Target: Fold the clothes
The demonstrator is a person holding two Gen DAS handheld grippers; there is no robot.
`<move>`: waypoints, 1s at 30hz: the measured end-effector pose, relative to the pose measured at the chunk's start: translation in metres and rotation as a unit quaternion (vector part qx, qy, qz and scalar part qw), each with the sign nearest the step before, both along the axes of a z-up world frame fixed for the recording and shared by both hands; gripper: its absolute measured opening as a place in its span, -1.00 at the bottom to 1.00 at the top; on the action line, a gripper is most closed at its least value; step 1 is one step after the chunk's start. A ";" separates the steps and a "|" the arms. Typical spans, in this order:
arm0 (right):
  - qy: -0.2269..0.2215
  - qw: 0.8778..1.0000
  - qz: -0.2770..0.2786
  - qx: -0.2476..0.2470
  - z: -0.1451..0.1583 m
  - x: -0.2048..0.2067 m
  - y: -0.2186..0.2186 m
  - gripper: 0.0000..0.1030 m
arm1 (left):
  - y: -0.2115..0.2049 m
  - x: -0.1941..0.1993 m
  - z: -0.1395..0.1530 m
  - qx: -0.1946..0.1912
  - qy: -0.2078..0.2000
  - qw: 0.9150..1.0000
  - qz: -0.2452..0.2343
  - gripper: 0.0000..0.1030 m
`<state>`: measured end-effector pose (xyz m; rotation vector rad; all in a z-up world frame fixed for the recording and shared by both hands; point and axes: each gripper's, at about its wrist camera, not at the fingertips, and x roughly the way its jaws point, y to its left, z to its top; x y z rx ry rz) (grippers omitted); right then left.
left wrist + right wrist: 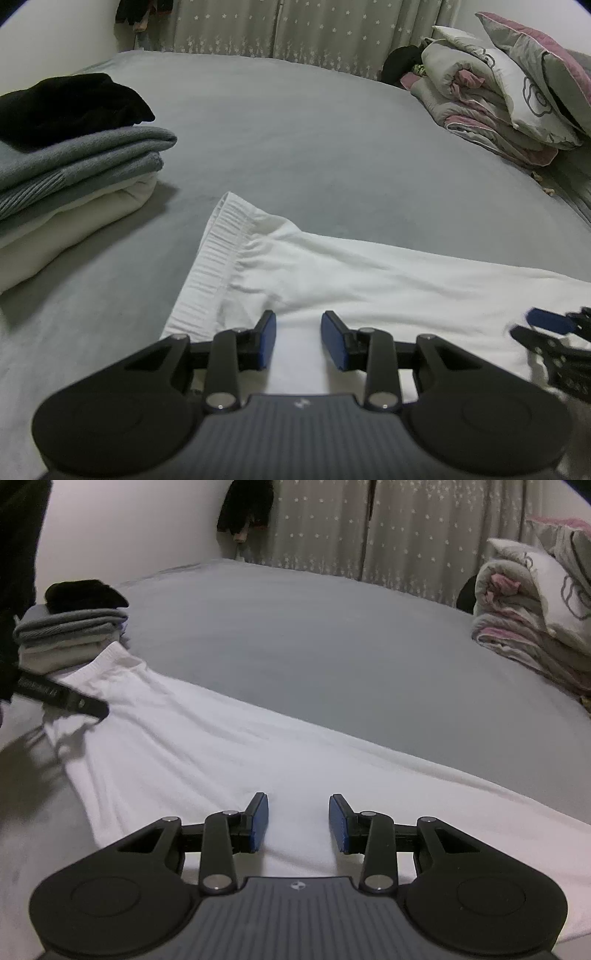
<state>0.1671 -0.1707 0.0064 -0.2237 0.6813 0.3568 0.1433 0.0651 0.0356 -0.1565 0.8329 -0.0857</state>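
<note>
A white garment (369,273) with a ribbed elastic waistband (218,251) lies spread flat on the grey bed sheet (314,147). My left gripper (298,317) hovers low over it just behind the waistband; its blue pads stand apart with only flat cloth showing between them. My right gripper (298,798) is over the middle of the same garment (207,746), open, nothing pinched. The right gripper (546,325) shows blurred at the right edge of the left wrist view. The left gripper (88,707) appears at the garment's waistband end, where the cloth wrinkles.
A stack of folded clothes (74,166), black on grey on white, sits on the bed left of the waistband (70,627). A rolled quilt and pillows (498,110) are piled at the far right. A starred curtain (369,524) hangs behind the bed.
</note>
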 end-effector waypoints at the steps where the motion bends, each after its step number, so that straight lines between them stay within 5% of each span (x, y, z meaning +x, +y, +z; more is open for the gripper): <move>1: 0.006 1.000 -0.004 0.001 0.000 0.008 0.004 -0.28 | 0.000 0.000 0.000 0.000 0.000 1.000 0.000 -0.42; 9: 0.025 0.999 -0.031 0.008 0.003 0.070 0.027 -0.23 | 0.008 0.001 0.001 -0.017 0.009 1.000 0.006 -0.43; 16: 0.017 0.996 -0.073 0.040 0.007 0.070 0.017 -0.23 | 0.017 0.005 0.001 -0.030 0.015 0.999 0.020 -0.46; 30: 0.039 0.999 0.018 0.004 0.006 0.037 0.098 -0.22 | 0.014 0.004 0.002 -0.018 0.018 1.000 0.015 -0.47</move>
